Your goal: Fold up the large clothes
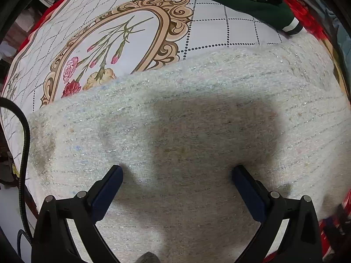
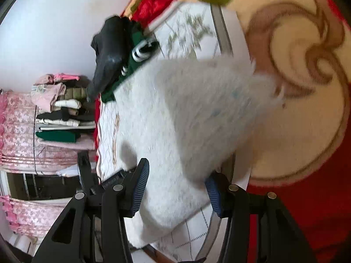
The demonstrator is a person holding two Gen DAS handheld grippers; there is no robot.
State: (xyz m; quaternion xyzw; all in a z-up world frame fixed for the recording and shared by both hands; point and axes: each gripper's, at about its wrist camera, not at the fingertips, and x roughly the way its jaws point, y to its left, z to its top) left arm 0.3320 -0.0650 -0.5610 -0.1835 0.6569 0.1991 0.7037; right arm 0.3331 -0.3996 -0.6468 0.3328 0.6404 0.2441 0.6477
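Woolly, off-white knit with thin silver threads running across it is lying spread over a bed: this sweater (image 1: pixel 186 131) is filling most of the left wrist view, its nap fuzzy and its far edge softly curved. Beyond that edge the bedsheet (image 1: pixel 136 32) is showing pale and smooth, printed with a dotted lattice, an ornate tan scroll frame and pink and red carnations. Past the sweater's far corner a dark green garment (image 1: pixel 252 4) with white-striped cuffs is lying crumpled.

Over the sweater, the left tongs (image 1: pixel 177 173) are hovering with black arms and blue pads spread wide, gripping nothing, and casting a broad shadow on the knit.

At the sweater's near edge the right tongs (image 2: pixel 175 175) are also standing spread, a raised, blurred fold of the sweater (image 2: pixel 186 114) sitting between the ribbed blue pads; whether either pad is touching it I cannot tell. Beside the sweater a red and cream plush blanket (image 2: pixel 307 109) with brown scrolls is lying. Beyond the bed, a pile of folded clothes (image 2: pixel 63 111) is resting on pink floral fabric.
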